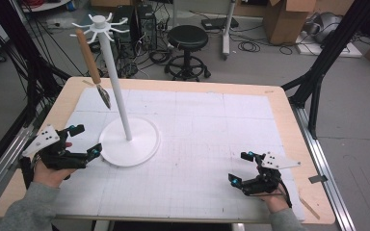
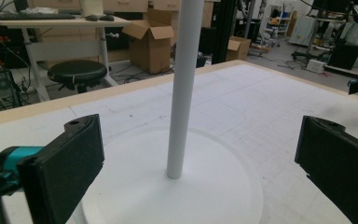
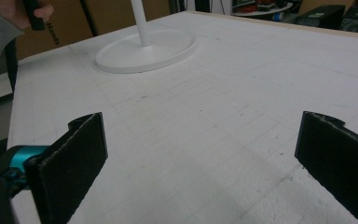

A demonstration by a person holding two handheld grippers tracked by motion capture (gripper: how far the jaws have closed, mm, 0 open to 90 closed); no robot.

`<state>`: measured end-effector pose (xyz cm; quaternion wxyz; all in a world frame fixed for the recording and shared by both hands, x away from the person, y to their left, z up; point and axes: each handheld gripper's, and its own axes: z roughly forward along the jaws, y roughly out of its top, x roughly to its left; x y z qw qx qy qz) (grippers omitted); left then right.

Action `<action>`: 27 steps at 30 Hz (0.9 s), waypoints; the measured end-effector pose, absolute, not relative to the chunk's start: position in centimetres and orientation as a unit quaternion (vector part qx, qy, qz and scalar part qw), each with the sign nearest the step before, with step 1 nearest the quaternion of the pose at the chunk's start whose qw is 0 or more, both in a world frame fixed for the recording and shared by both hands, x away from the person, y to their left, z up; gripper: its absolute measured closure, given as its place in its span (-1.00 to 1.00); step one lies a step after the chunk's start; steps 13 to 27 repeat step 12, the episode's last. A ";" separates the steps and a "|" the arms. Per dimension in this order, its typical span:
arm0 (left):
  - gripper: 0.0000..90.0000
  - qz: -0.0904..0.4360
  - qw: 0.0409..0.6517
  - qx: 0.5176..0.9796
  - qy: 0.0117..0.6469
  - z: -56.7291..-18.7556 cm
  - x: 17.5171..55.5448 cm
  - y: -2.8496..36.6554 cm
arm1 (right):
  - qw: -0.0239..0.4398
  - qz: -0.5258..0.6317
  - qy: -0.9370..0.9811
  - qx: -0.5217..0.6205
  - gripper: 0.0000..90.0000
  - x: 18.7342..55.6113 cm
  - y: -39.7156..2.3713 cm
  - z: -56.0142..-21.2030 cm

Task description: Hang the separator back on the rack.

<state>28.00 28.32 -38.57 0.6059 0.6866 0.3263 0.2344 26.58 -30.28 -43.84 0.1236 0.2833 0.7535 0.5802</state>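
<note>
A white stand rises from a round base (image 1: 139, 147) on the white mat, its pole (image 1: 118, 91) topped by a ring of hooks (image 1: 99, 24). From one hook hangs a wooden-handled spatula (image 1: 92, 67), blade down. My left gripper (image 1: 86, 142) is open at the base's left edge; in the left gripper view the pole (image 2: 182, 88) stands between the wide jaws, farther off. My right gripper (image 1: 239, 167) is open near the front right of the mat, with bare mat between its jaws (image 3: 200, 154). The base (image 3: 144, 51) lies far ahead of it.
The white gridded mat (image 1: 207, 130) covers most of the wooden table (image 1: 289, 120). A black stool (image 1: 188, 41), cables and cardboard boxes (image 1: 284, 19) stand on the floor beyond the far edge. Black frame legs (image 1: 327, 53) rise at the right.
</note>
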 end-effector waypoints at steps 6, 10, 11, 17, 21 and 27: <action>-0.96 0.229 0.597 0.696 0.326 -39.7 27.7 27.9 | 0.126 0.581 0.752 0.283 -0.97 26.6 -30.4 -43.8; -0.96 0.227 0.596 0.697 0.329 -40.1 27.6 27.7 | 0.126 0.581 0.752 0.283 -0.97 26.6 -30.4 -43.8; -0.96 0.228 0.593 0.699 0.328 -40.1 27.7 27.7 | 0.126 0.580 0.753 0.282 -0.97 26.6 -30.4 -43.8; -0.96 0.227 0.593 0.699 0.328 -40.1 27.7 27.7 | 0.126 0.580 0.754 0.282 -0.97 26.7 -30.4 -43.8; -0.96 0.227 0.593 0.699 0.328 -40.1 27.7 27.7 | 0.126 0.580 0.754 0.282 -0.97 26.7 -30.4 -43.8; -0.96 0.227 0.593 0.699 0.328 -40.1 27.7 27.7 | 0.126 0.580 0.754 0.282 -0.97 26.7 -30.4 -43.8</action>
